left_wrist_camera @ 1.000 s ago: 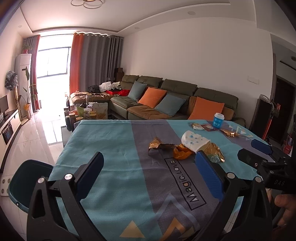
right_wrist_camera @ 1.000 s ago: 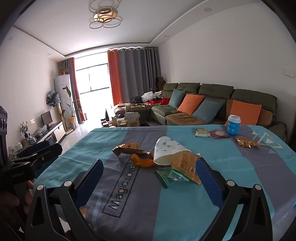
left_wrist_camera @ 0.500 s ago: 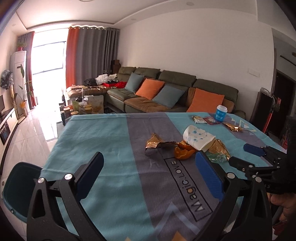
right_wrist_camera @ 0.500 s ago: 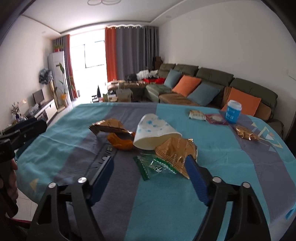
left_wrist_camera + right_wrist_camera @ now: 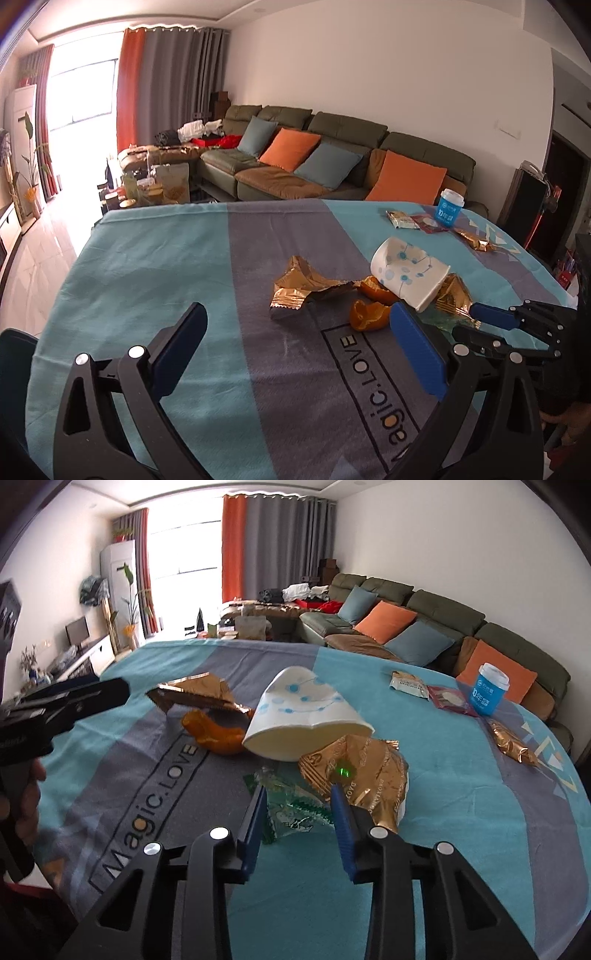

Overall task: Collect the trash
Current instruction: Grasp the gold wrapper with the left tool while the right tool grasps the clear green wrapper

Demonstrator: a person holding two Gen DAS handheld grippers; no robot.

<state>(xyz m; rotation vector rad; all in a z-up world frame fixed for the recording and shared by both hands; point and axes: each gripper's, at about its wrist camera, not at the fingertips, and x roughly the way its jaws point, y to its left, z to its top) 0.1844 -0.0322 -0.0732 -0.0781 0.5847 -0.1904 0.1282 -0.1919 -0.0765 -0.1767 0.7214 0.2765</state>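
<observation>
Table [image 5: 461,805] draped in smooth teal-and-grey cloth printed "Magic.LOVE". Trash clustered mid-table: white paper cup [image 5: 306,716] with blue dots, tipped on its side, rim dented; curled orange peel [image 5: 210,734] beside it; crinkled gold foil wrapper [image 5: 365,775] touching the cup's mouth; flat clear-green wrapper [image 5: 295,808] with zigzag edge.

Right gripper [image 5: 299,812] was closing, blue pads either side of the green wrapper, not yet pressing it; gold wrapper against the right pad.

Left gripper [image 5: 295,350] stood wide open and held nothing; another gold wrapper [image 5: 299,288] lay just ahead.
</observation>
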